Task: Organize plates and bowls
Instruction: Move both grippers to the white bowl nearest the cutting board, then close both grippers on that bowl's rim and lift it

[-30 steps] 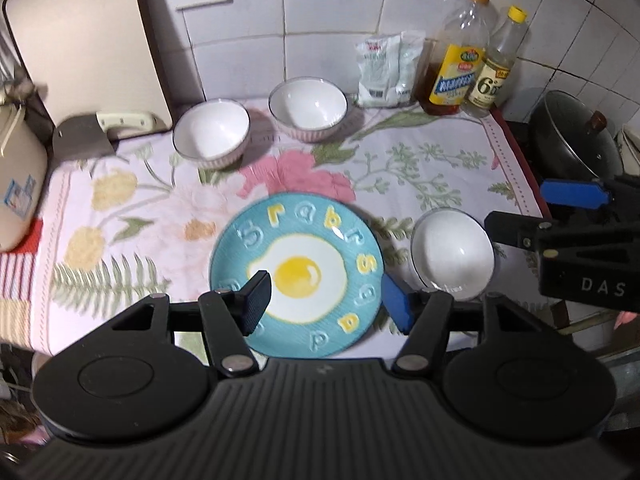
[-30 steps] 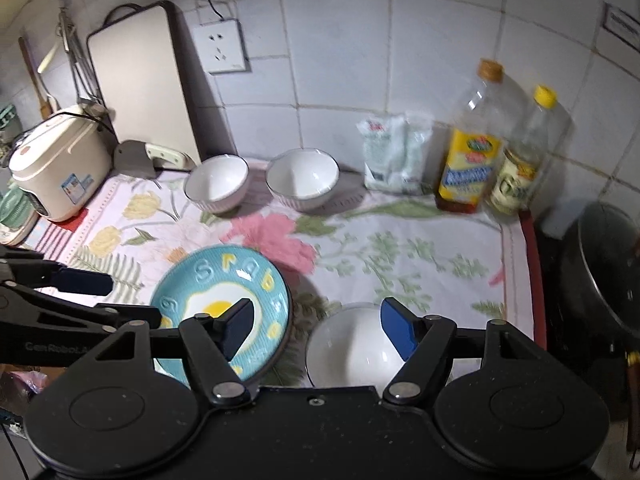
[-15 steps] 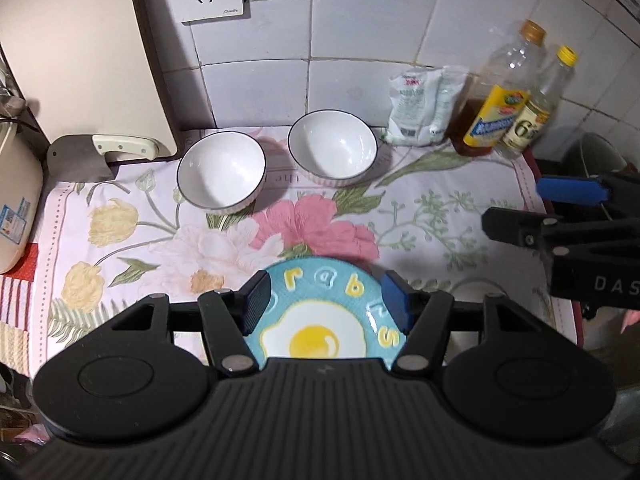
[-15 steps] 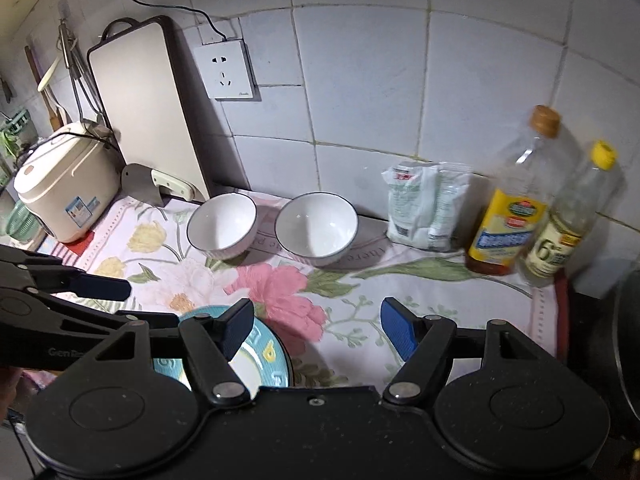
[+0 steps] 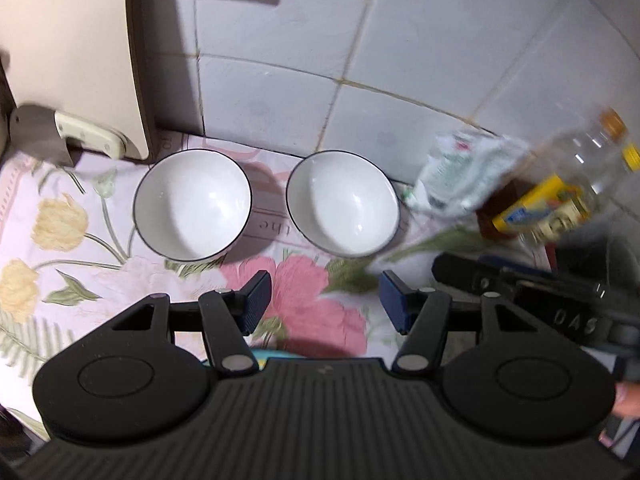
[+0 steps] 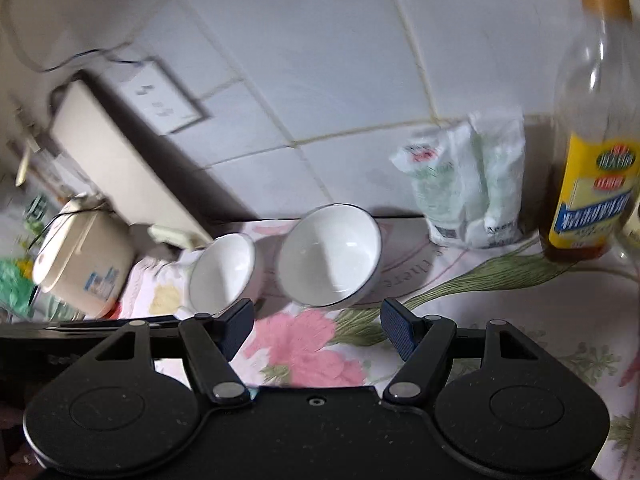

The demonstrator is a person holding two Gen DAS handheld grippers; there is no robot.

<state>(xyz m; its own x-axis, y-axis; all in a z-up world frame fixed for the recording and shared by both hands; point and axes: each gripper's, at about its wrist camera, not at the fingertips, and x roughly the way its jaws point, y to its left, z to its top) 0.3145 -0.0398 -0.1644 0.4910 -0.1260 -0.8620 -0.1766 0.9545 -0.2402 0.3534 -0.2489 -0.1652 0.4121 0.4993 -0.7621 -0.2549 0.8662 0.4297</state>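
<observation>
Both grippers were heading for the two white bowls at the back edge of the floral-clothed counter (image 5: pixel 60 216), just in front of the tiled wall (image 5: pixel 280 92).

The left gripper (image 5: pixel 320 306) hung above the pink flower, jaws apart and easing closed with nothing between them. The left bowl (image 5: pixel 193 204) and the right bowl (image 5: pixel 342 203) stood upright, near each other but not touching. The right gripper (image 6: pixel 316 326) had jaws spread, empty, with the right bowl (image 6: pixel 330 254) just beyond its tips.

Step in hand, as I judged it: the approach, before any grasp. The next move would call for one finger inside a rim and one outside, then a lift to nest that bowl in its neighbour.

Against a second earlier: the egg-pattern plate filled the left view then; now only a blue sliver (image 5: pixel 256 362) showed under the gripper body. The third bowl was gone from both views, and the back bowls looked much closer.
</observation>
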